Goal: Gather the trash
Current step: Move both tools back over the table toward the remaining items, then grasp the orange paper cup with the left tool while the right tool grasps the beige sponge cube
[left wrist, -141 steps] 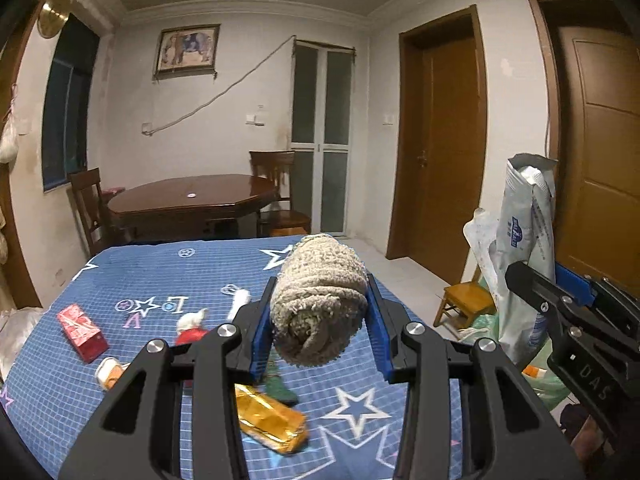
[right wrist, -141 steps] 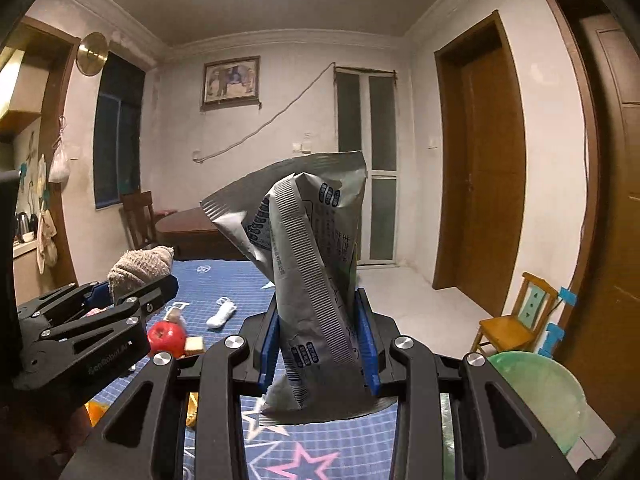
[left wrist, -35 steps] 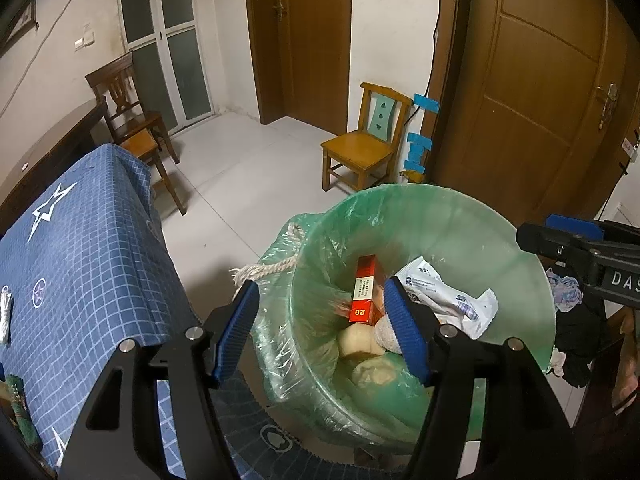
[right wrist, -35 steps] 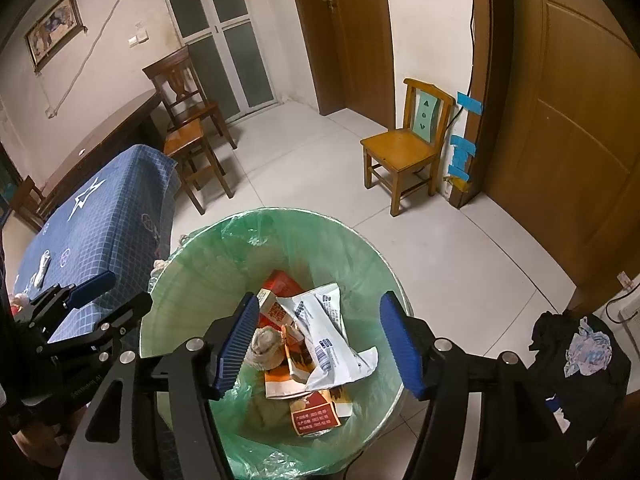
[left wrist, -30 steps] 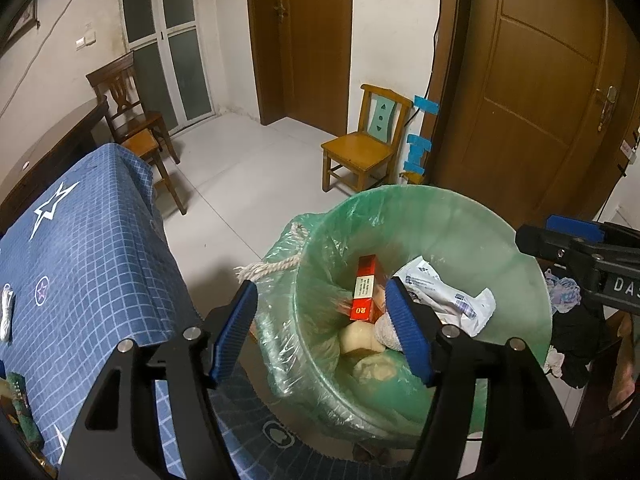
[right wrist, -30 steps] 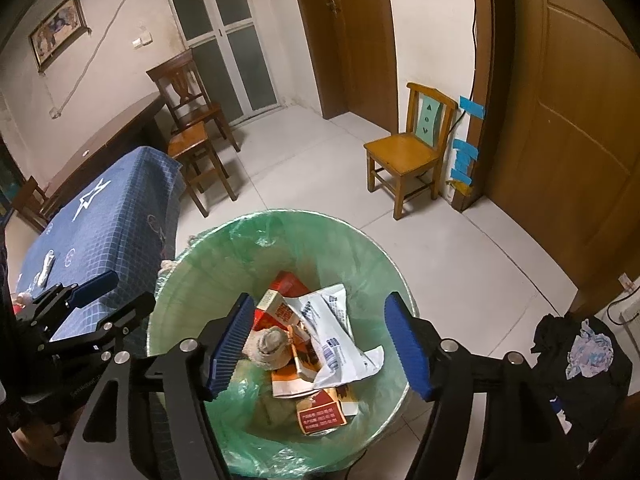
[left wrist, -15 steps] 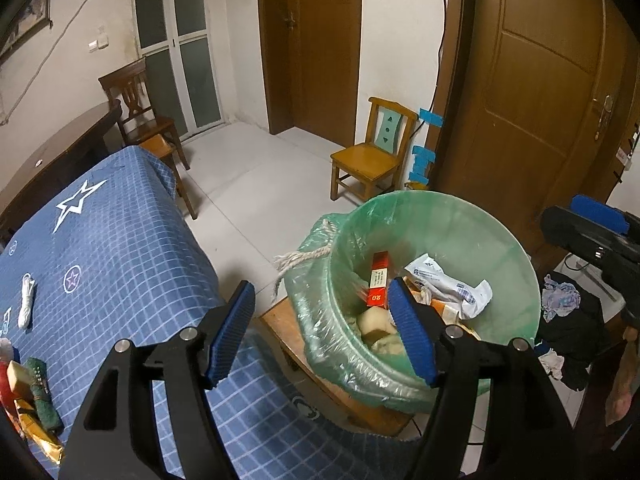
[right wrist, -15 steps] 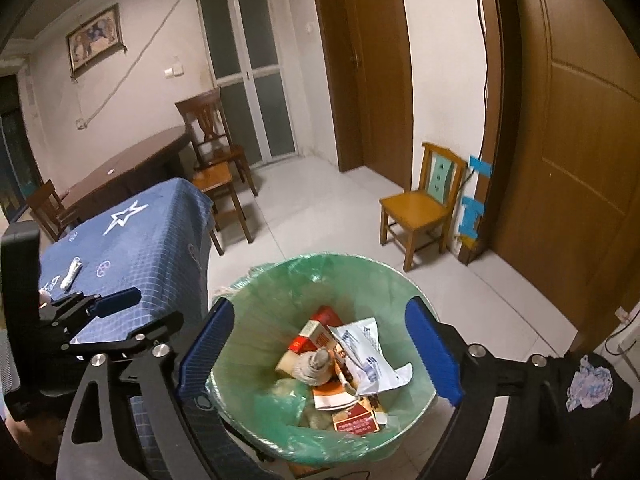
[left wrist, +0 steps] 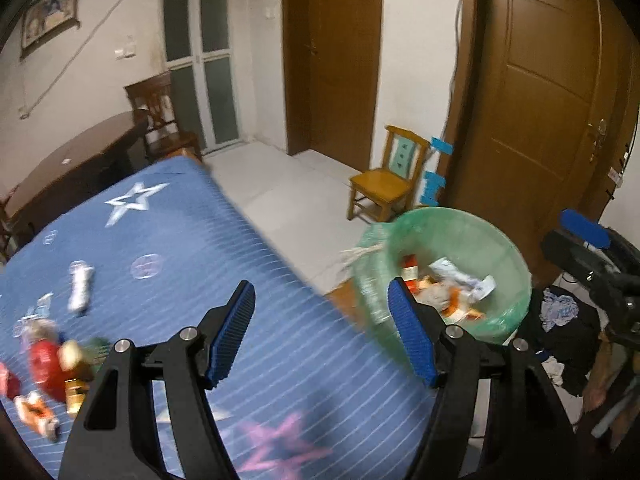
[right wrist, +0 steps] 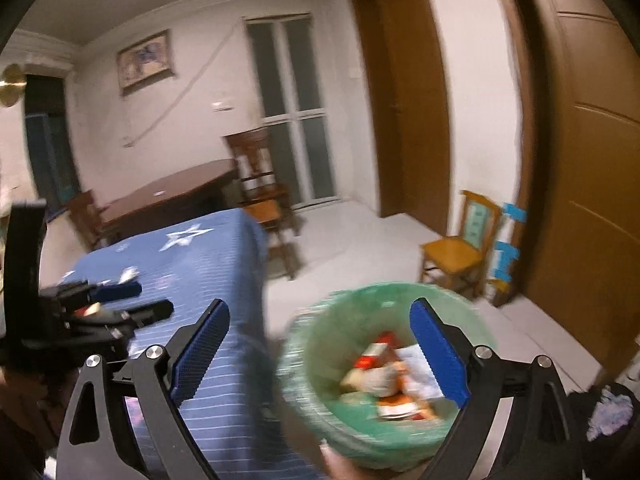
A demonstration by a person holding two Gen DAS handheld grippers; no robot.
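Observation:
A bin lined with a green bag [left wrist: 508,248] stands on the floor to the right of the blue star-print table [left wrist: 180,240]; it also shows in the right wrist view [right wrist: 344,320]. It holds red cartons and a crumpled silver-white bag [left wrist: 460,276]. My left gripper [left wrist: 320,332] is open and empty above the table's right edge. My right gripper [right wrist: 320,352] is open and empty above the gap between table and bin. Several bits of trash [left wrist: 52,360] lie at the table's left, blurred, with a white rolled item [left wrist: 80,286] beyond them.
A small yellow chair [left wrist: 388,182] stands by the brown doors [left wrist: 540,100]. A dark wooden table [left wrist: 72,164] and chair [left wrist: 160,124] stand behind the blue table. Dark clothes [left wrist: 560,324] lie on the floor right of the bin. The frames are motion-blurred.
Both grippers held trash earlier, a woolly roll left and a silver bag right; both lie in the bin now. In the last second both grippers swung left, away from the bin toward the table.

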